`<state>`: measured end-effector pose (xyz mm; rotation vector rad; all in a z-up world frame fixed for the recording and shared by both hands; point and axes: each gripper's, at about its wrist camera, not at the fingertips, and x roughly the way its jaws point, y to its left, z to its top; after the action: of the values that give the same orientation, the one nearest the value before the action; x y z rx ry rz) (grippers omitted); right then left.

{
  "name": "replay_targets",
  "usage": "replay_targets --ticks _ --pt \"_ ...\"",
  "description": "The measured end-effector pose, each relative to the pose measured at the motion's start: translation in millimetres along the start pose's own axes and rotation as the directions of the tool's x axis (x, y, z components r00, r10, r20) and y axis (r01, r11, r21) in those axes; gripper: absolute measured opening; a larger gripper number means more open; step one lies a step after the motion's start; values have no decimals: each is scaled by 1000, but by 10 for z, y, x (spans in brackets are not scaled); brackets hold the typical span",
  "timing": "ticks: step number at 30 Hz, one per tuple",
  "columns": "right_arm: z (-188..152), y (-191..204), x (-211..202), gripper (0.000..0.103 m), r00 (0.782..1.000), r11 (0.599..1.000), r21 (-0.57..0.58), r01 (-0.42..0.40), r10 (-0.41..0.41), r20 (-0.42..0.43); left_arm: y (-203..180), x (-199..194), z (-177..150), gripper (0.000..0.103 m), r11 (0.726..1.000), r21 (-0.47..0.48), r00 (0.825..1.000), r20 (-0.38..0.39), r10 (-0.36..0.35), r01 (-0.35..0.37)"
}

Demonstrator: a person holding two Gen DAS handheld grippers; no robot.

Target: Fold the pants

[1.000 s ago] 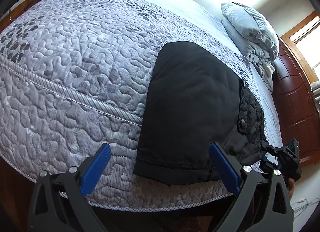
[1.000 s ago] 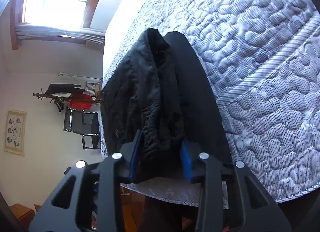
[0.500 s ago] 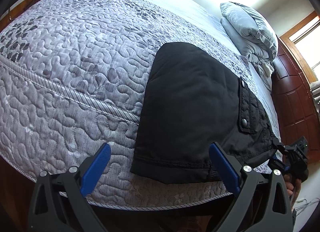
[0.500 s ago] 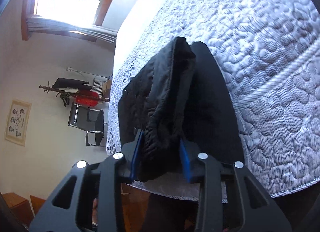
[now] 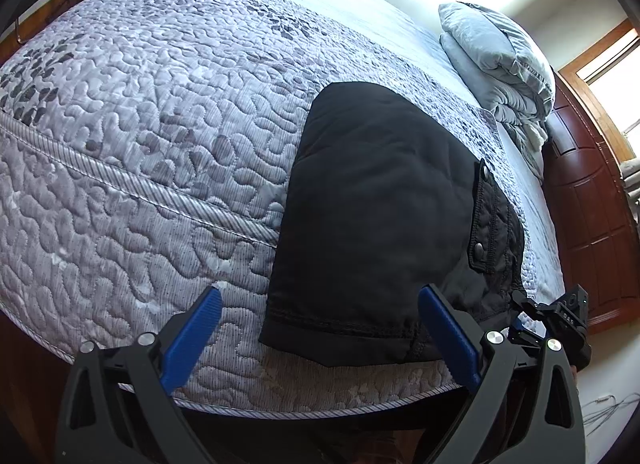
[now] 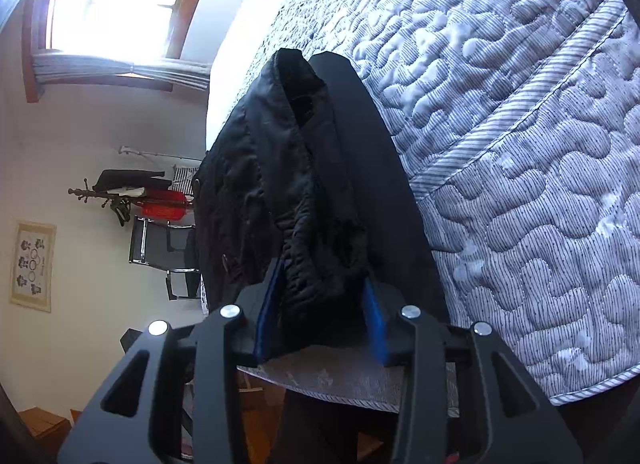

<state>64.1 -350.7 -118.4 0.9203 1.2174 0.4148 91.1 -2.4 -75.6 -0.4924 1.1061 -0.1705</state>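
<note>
Folded black pants (image 5: 376, 220) lying at the quilted bed's (image 5: 140, 152) near edge, long axis running toward the pillows (image 5: 496, 64). Left tongs (image 5: 320, 340) apart, empty, over open quilt. Right tongs (image 6: 320, 316) opening, bunched pants fabric between.

Left wrist view down over bed (image 5: 160, 124), right view close, sideways, sharing black pants (image 5: 380, 204).
</note>
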Motion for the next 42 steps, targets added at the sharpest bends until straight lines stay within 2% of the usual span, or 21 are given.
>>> replay_targets --ticks 7,8,9,11,14,21,30,38,42 --pt "-49 72 -113 44 1000 1000 -23 14 -14 -2 -27 3 -8 99 1000 1 1000 -3 -4 4" --pt "-87 66 -114 40 1000 1000 -26 14 -14 -2 -37 6 -16 99 1000 3 1000 -4 -5 5" --pt "-109 62 -133 31 1000 999 -36 21 -21 1 -45 10 -18 99 1000 5 1000 -6 -5 5" --pt "-128 72 -152 26 999 998 -58 35 -35 5 -59 21 -26 99 1000 9 1000 -8 -5 5" --pt "-152 81 -154 23 999 997 -64 38 -37 9 -83 35 -32 99 1000 11 1000 -12 -8 8" --pt "-166 59 -109 22 999 997 -53 52 -52 -3 -70 34 -15 99 1000 9 1000 -9 -4 4" --pt "-167 -28 -36 22 998 998 -22 54 -55 -16 -79 7 10 99 1000 14 1000 -1 -3 3" --pt "-117 203 -94 24 998 996 -60 62 -63 -14 -333 -249 126 99 996 92 997 72 13 -20" --pt "-68 366 -196 41 996 990 -105 95 -94 8 -537 -432 191 99 988 150 993 116 30 -48"
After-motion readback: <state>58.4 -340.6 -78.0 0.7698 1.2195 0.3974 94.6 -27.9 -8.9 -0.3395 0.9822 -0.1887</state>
